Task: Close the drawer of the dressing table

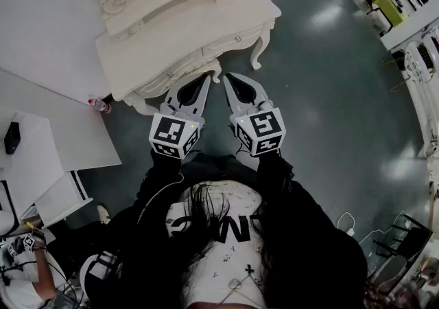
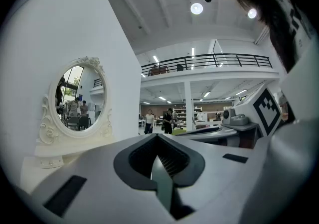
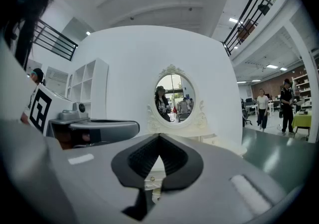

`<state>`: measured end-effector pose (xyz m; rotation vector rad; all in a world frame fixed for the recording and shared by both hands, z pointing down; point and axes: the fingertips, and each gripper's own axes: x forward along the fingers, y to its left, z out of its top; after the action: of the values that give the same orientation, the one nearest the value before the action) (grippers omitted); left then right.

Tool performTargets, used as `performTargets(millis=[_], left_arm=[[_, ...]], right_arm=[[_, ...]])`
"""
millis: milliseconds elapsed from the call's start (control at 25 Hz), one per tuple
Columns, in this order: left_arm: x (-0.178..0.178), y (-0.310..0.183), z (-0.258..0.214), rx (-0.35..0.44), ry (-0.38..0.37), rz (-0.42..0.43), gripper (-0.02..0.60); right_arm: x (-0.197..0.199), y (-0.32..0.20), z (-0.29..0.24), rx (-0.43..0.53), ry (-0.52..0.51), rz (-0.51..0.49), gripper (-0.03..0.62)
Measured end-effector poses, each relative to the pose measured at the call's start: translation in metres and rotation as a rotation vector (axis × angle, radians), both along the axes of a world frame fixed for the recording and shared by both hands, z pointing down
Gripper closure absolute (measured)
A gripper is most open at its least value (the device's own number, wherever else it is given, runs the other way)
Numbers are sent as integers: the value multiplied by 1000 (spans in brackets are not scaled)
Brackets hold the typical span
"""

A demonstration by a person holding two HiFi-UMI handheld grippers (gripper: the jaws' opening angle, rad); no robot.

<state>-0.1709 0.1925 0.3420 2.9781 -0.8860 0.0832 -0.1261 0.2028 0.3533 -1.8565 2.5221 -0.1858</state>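
The left tool (image 1: 206, 77) and right tool (image 1: 226, 77) hang side by side over the grey floor (image 1: 329, 95). Each is clenched tip to tip with nothing between its jaws. Just beyond their tips stands the white dressing table (image 1: 185, 19) with its oval mirror (image 3: 173, 93). The drawer (image 1: 230, 43) faces the tools, knob outward. Whether it sits fully in is unclear.
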Motion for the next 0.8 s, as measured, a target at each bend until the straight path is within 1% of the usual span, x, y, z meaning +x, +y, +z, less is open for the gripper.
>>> performTargets(millis=[400,560,680,800], left_arm=[[14,0,-1,-5,-6,-8,581],[21,0,-2,-10,-3,-18,581],[31,7,7,-19,1,-34,581],[41,12,18,-45,3,-46,581]], right_arm=[[12,1,-4,21,5,-11,586],[19,2,-3,15,6,-23,586],[32,11,7,2,8,-31,586],[44,17,18,-10,10,-40,586]])
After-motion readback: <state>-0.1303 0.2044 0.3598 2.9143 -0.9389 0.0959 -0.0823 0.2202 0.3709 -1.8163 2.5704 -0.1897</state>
